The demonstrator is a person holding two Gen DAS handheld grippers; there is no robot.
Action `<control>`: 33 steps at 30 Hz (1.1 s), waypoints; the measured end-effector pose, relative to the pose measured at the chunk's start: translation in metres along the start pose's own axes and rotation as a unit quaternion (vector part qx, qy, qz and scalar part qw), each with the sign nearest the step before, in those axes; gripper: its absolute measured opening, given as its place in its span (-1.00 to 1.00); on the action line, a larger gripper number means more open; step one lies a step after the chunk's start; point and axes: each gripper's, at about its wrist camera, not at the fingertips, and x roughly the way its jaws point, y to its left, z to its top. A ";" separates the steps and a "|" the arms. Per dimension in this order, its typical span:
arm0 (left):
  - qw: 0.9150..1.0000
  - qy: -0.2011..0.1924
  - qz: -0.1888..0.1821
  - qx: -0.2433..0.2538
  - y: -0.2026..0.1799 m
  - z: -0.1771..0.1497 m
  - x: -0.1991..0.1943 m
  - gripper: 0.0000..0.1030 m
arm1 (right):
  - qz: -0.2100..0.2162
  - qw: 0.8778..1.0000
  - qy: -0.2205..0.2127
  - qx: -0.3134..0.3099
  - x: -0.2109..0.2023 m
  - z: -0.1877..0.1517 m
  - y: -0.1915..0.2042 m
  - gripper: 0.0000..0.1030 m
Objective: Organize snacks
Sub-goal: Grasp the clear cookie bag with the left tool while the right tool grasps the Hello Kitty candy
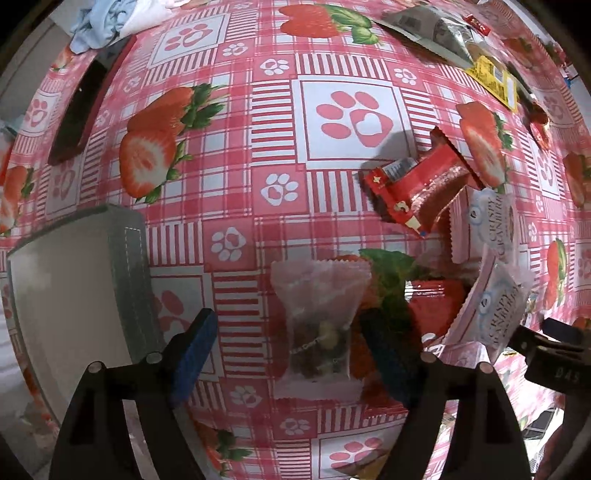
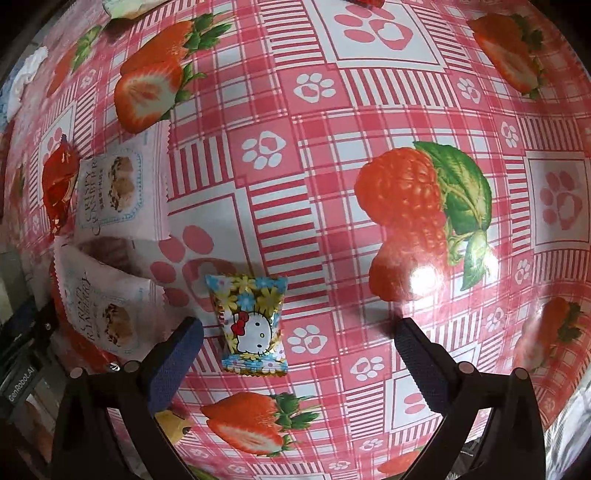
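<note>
My left gripper (image 1: 291, 347) points down at the strawberry-print tablecloth, jaws open. A clear packet of nuts (image 1: 317, 325) lies flat between its blue pads, touching neither. To its right lie red wrappers (image 1: 424, 184) and two pale "Crispy Cranberry" packets (image 1: 495, 306). My right gripper (image 2: 299, 350) is open too, above a flowered cartoon-cat candy packet (image 2: 255, 325) that lies nearer its left pad. The same two cranberry packets (image 2: 110, 192) lie at the left of the right wrist view, with a red wrapper (image 2: 57, 184) beside them.
A grey-white box (image 1: 74, 284) stands at the left. A dark flat bar (image 1: 85, 110) and light cloth (image 1: 107, 22) lie at the far left. More packets, silver and yellow (image 1: 491, 74), sit at the far right. The other gripper's black body (image 1: 554, 350) shows at the right edge.
</note>
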 end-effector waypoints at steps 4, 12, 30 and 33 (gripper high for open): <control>1.000 0.004 -0.001 0.004 0.003 0.003 0.003 0.68 | 0.000 1.000 0.016 -0.004 -0.002 0.005 0.002 1.00; 0.998 0.002 -0.015 0.069 -0.008 -0.001 -0.004 -0.19 | -0.006 0.999 -0.016 -0.046 -0.019 0.006 0.019 0.35; 0.995 0.009 -0.071 0.071 0.022 -0.049 -0.033 -0.40 | 0.098 0.994 0.004 -0.052 -0.035 -0.042 0.012 -0.45; 0.994 -0.003 -0.067 0.080 0.031 -0.057 -0.044 -0.40 | 0.099 0.993 0.004 -0.057 -0.038 -0.053 0.018 -0.45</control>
